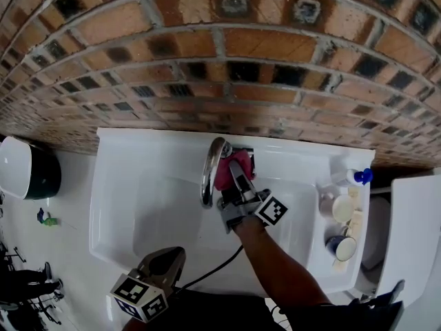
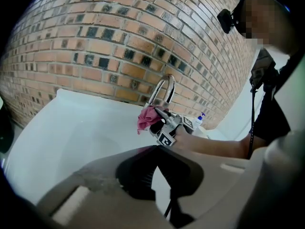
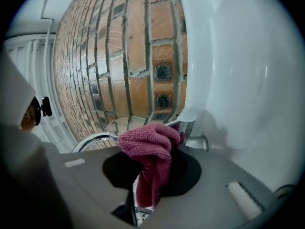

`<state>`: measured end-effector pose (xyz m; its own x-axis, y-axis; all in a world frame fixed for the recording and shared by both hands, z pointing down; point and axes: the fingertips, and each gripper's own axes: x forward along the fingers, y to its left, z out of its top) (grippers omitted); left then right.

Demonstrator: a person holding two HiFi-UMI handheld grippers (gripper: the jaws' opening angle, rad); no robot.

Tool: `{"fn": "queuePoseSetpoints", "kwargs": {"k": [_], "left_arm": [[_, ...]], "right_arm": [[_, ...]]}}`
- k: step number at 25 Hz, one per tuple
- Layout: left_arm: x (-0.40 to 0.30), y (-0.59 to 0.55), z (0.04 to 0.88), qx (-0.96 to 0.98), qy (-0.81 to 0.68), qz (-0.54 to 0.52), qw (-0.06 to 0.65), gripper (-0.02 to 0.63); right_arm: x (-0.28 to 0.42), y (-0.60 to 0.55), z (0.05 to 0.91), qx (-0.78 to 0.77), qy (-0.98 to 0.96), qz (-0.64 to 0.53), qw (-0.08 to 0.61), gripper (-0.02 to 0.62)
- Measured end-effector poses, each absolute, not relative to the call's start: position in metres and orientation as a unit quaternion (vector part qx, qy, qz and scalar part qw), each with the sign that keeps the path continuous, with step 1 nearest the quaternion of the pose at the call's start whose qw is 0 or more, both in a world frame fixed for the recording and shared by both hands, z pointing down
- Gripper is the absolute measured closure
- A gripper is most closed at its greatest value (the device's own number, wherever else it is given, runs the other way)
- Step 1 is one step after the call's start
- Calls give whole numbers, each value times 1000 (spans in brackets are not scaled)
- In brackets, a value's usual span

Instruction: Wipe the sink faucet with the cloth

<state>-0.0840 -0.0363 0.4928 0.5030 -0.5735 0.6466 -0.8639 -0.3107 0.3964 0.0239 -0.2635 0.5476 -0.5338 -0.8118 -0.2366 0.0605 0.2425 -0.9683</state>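
A curved chrome faucet (image 1: 209,169) stands at the back of the white sink (image 1: 138,205). My right gripper (image 1: 238,176) is shut on a pink cloth (image 1: 225,174) and holds it against the faucet's right side, near its base. In the right gripper view the cloth (image 3: 145,146) bunches between the jaws of the gripper (image 3: 151,173), touching the faucet (image 3: 187,123). The left gripper view shows the faucet (image 2: 164,87), the cloth (image 2: 144,119) and the right gripper (image 2: 161,119) from the side. My left gripper (image 1: 173,255) (image 2: 156,150) hangs at the sink's front edge, shut and holding nothing.
A brick wall (image 1: 220,61) rises behind the sink. On the sink's right ledge stand a blue-capped bottle (image 1: 357,177) and cups (image 1: 340,209). A black and white bin (image 1: 26,168) sits at the left. A black cable (image 1: 213,267) runs over the front rim.
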Motion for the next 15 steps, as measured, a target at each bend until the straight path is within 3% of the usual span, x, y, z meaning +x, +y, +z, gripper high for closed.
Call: {"fn": "queuePoseSetpoints", "kwargs": {"k": [15], "left_arm": [[-75,-40,495,788,-449,201,371,600]], "right_arm": [[18,-258,575,-276,670,-592,354,511]]}}
